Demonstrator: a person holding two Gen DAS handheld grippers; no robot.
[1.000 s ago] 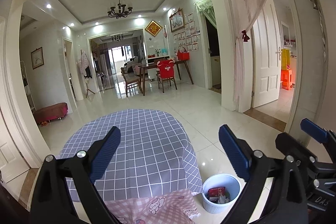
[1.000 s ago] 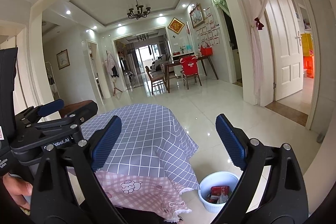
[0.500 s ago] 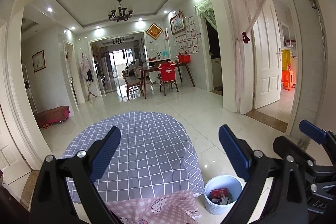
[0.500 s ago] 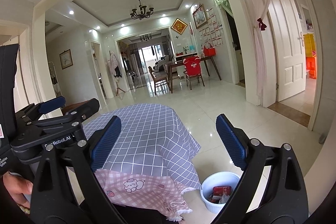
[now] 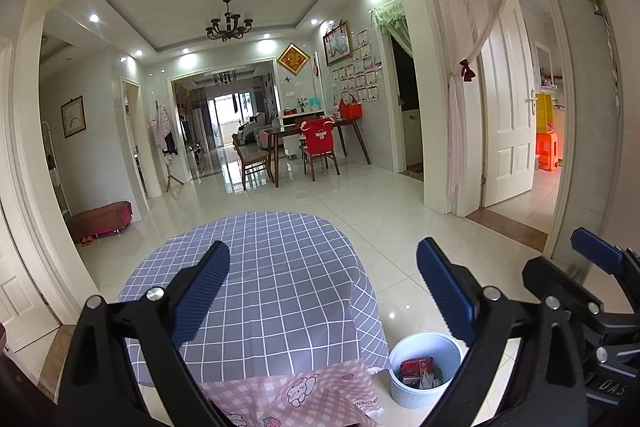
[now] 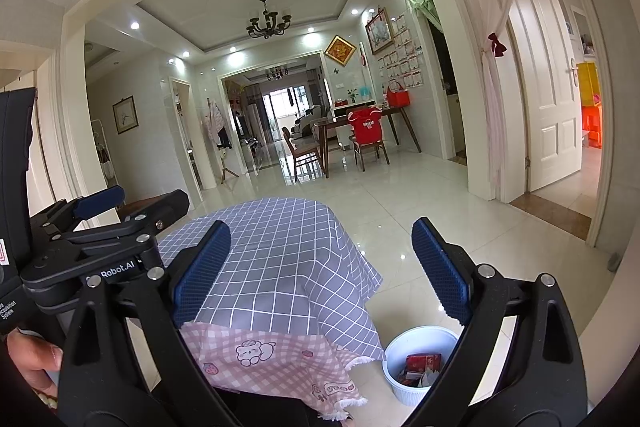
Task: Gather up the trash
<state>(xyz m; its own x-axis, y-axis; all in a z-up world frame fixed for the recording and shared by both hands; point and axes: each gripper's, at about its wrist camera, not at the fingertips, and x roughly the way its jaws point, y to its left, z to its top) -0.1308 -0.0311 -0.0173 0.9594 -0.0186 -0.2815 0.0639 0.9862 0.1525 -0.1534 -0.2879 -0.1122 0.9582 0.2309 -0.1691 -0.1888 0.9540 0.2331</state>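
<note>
A white bin (image 5: 425, 371) stands on the floor right of the table and holds a red wrapper (image 5: 416, 365) and other scraps; it also shows in the right wrist view (image 6: 418, 361). My left gripper (image 5: 322, 287) is open and empty, held above the table's grey checked cloth (image 5: 272, 291). My right gripper (image 6: 320, 267) is open and empty, above the same table. The right gripper also shows at the right edge of the left wrist view (image 5: 576, 275). The left gripper also shows at the left of the right wrist view (image 6: 132, 203).
A pink checked cloth (image 6: 272, 359) hangs under the grey one at the table's near edge. Glossy white tile floor (image 5: 400, 211) stretches to a dining table with chairs (image 5: 316, 143). A white door (image 5: 508, 107) stands open at right. A red bench (image 5: 100, 217) sits at left.
Both grippers have tilted slightly, so the table and bin sit a little differently in view. Both stay open and empty.
</note>
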